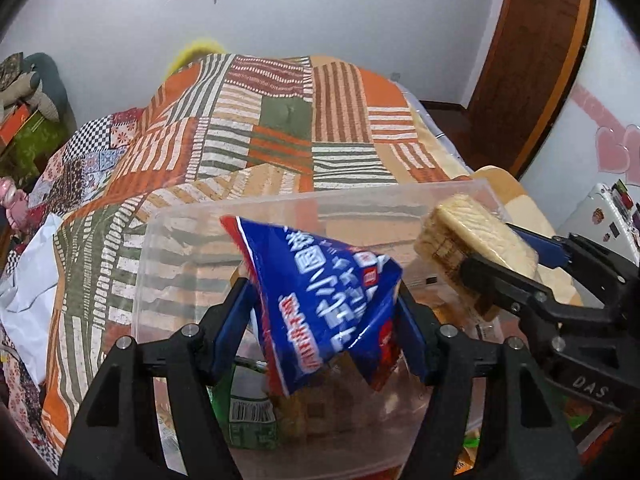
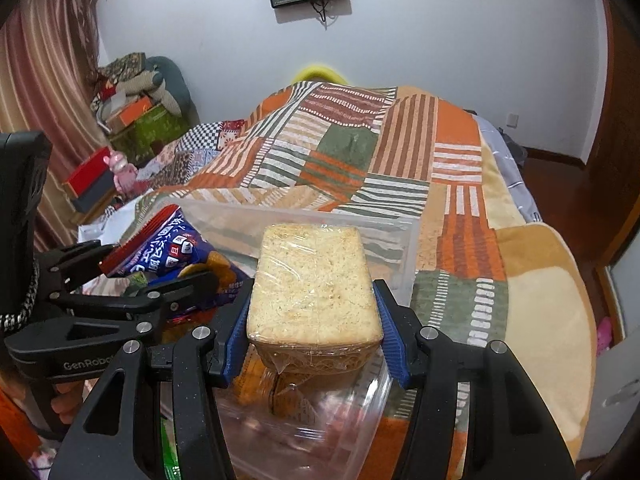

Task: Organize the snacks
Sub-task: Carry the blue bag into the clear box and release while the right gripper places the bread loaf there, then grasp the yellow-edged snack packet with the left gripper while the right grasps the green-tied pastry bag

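Pinching a blue snack bag [image 1: 320,300] between its fingers, the left gripper [image 1: 326,312] held it over the clear plastic bin [image 1: 168,240] at the bed's [image 1: 280,120] near edge, while the right gripper [image 2: 314,336] clamped a wrapped cake [image 2: 314,280] above that bin.

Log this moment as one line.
left gripper: holds blue snack bag | right gripper: holds plastic-wrapped beige cake block | both over clear plastic bin
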